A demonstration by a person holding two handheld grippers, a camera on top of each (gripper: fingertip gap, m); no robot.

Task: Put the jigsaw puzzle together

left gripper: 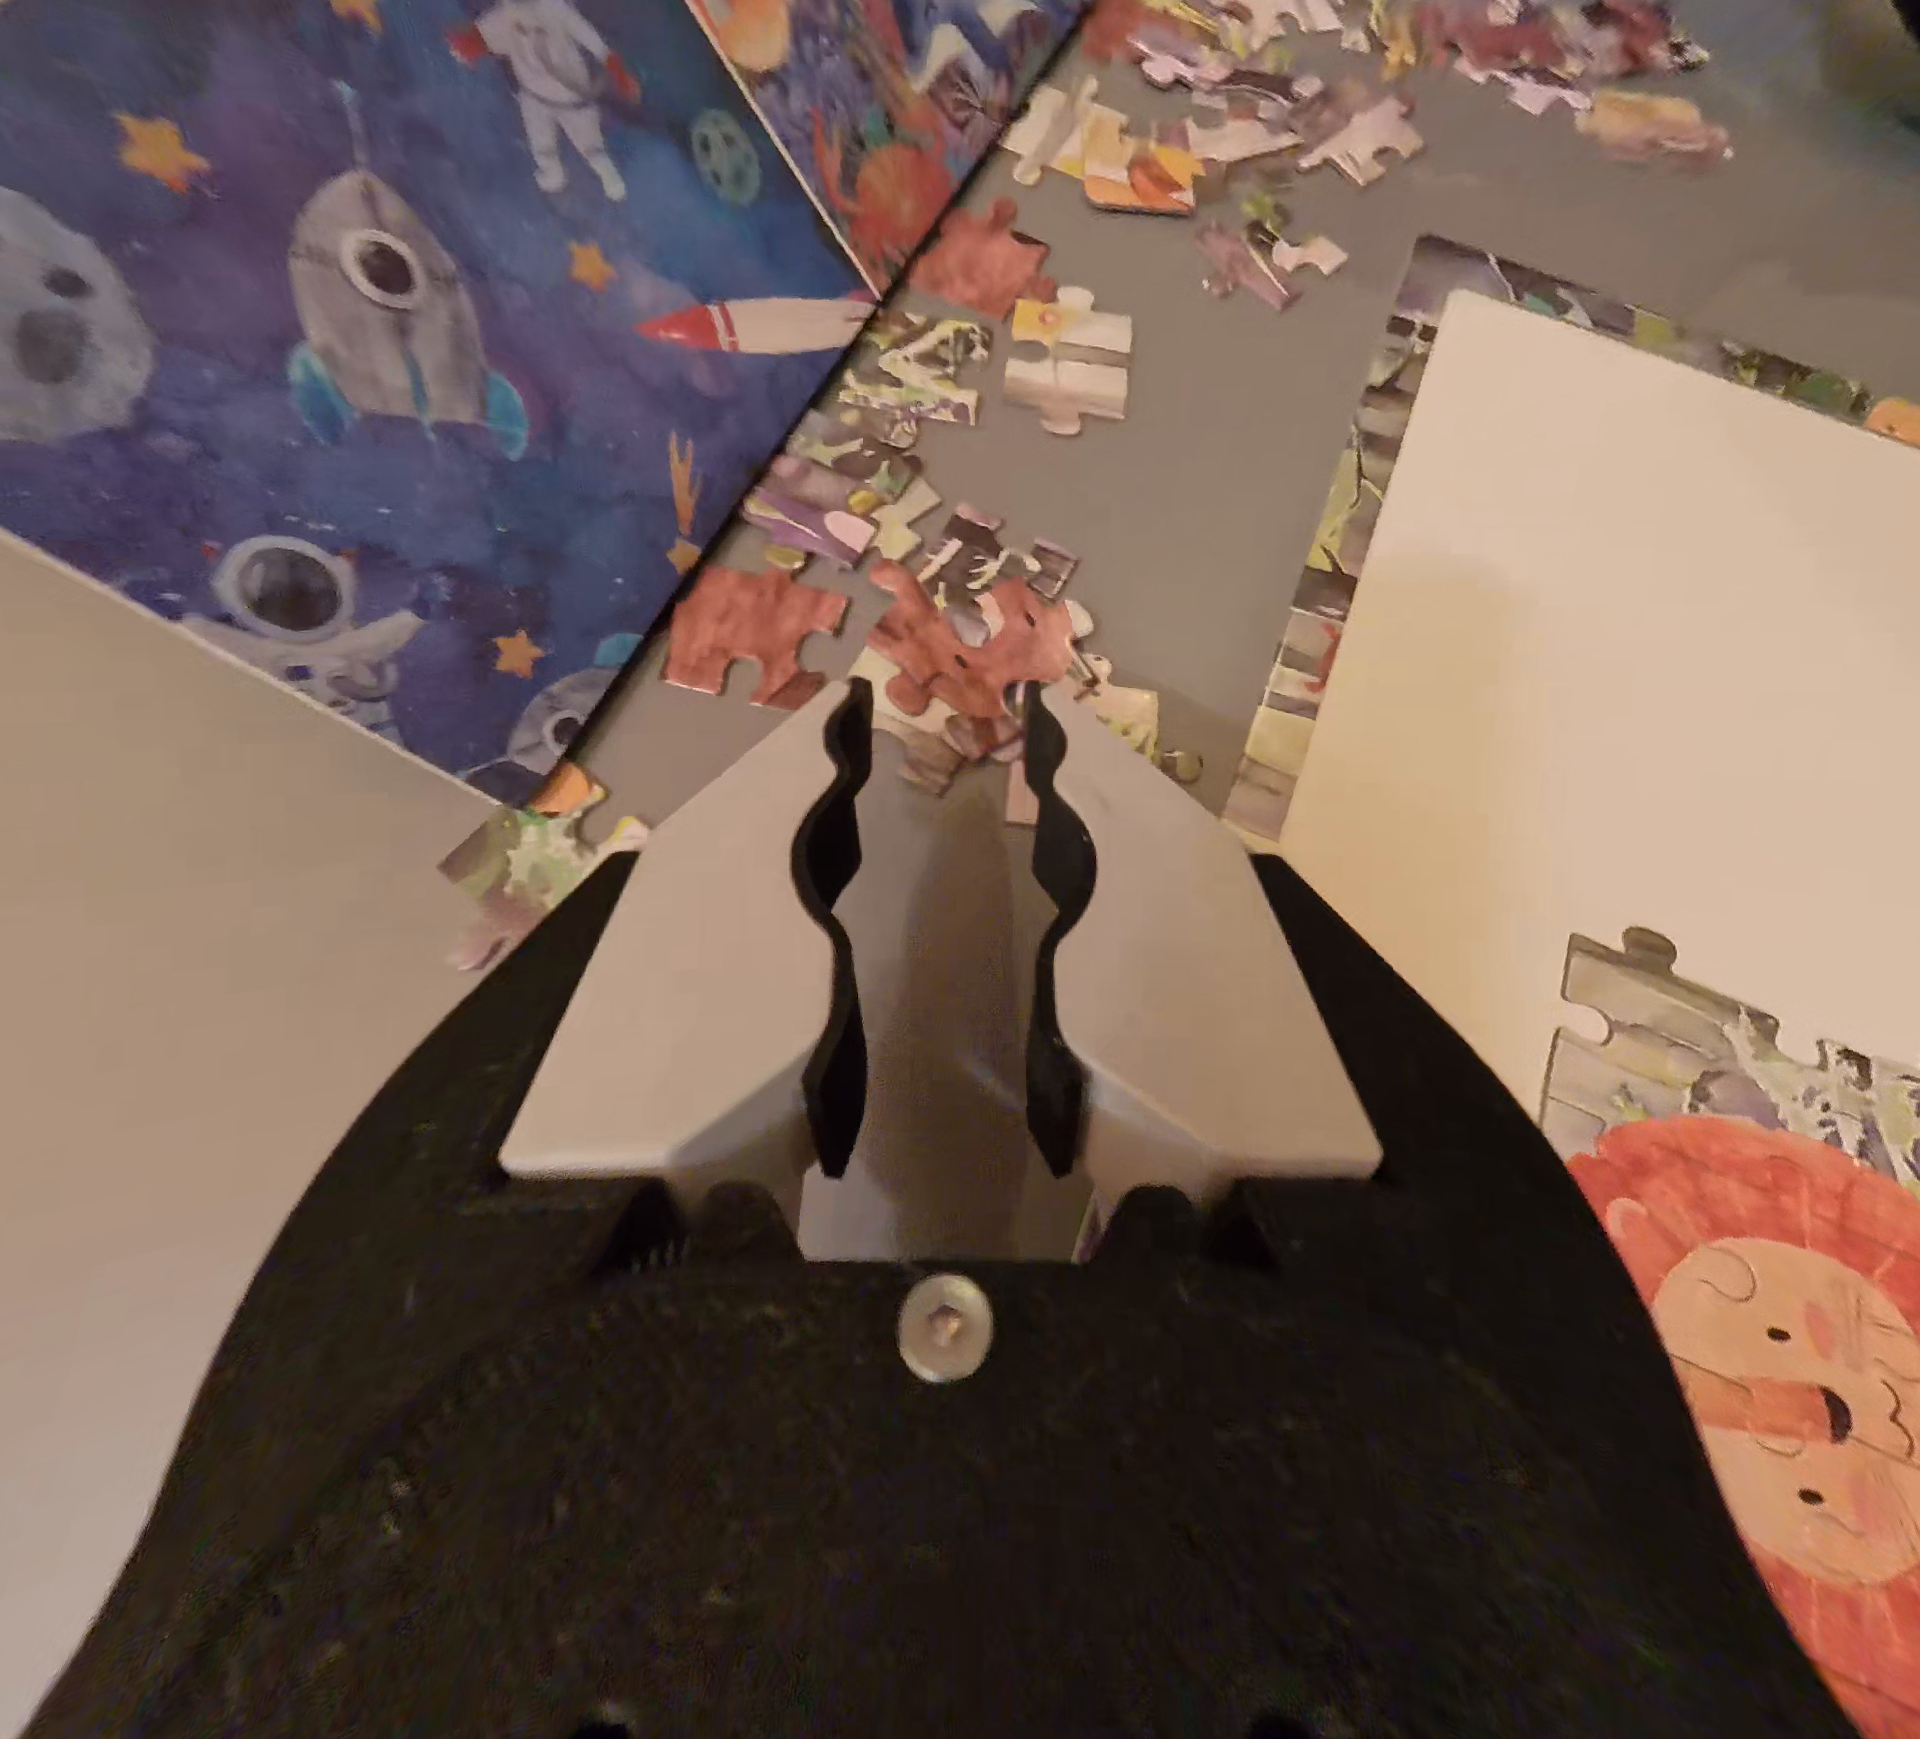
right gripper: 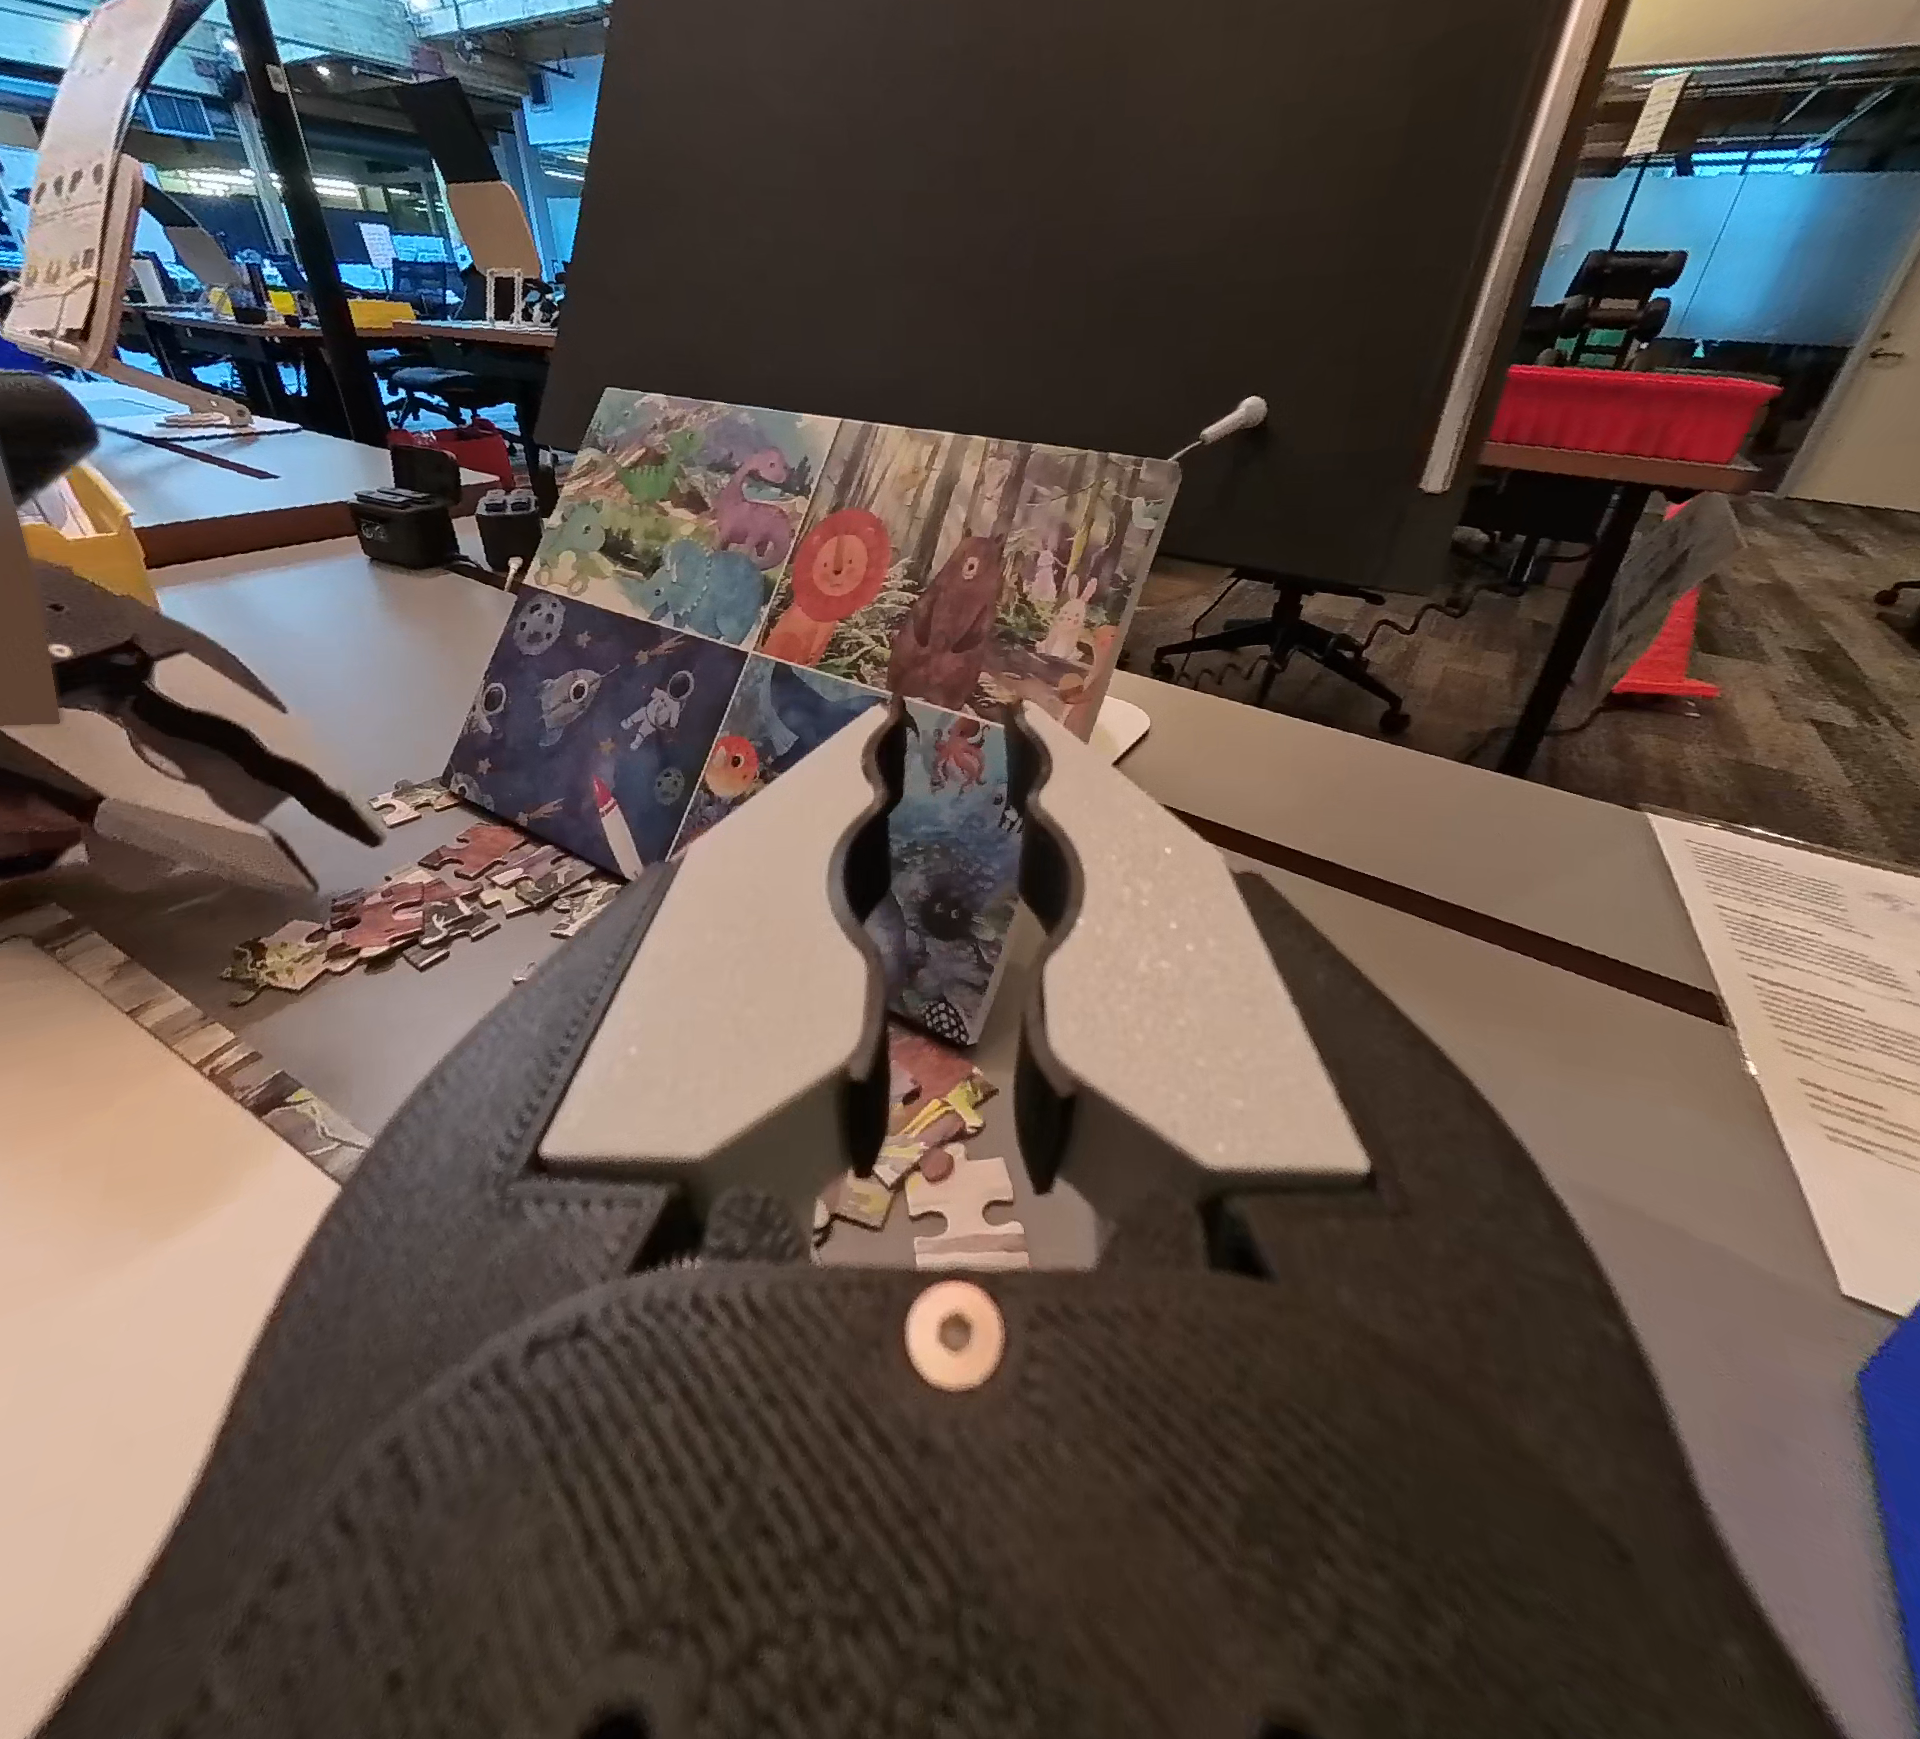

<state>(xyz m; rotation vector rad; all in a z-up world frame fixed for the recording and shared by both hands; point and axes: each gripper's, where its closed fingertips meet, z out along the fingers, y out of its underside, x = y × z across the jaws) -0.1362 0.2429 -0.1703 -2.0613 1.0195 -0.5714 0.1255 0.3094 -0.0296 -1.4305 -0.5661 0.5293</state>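
Left tongs (left gripper: pixel 940 702) hover low over a heap of loose puzzle pieces (left gripper: pixel 935 640), their black wavy fingers (left gripper: pixel 831 920) set a moderate gap apart and gripping nothing that can be seen; whether the tips touch the reddish-brown pieces beneath them cannot be told. Right tongs (right gripper: pixel 956 728) hang higher, level with the surface and aimed at the picture board (right gripper: pixel 821 650), likewise parted with nothing between them.

Loose pieces lie scattered flat on the grey surface (left gripper: pixel 1226 401) in a band running from just ahead of the left tongs away toward the far right. Beside that band sits the white puzzle tray (left gripper: pixel 1621 650), its long edge running away from the left tongs. Assembled border pieces (left gripper: pixel 1320 650) line its near-left side and far edge, and an assembled lion section (left gripper: pixel 1766 1357) with an orange mane fills one corner, the lion's face lying sideways in the left wrist view. Most of the tray is bare white.

Leaning upright behind the pieces, the picture board shows four scenes: dinosaurs, forest animals, space and sea. A printed paper sheet (right gripper: pixel 1808 1014) lies on the surface at the right, well apart from the pieces.
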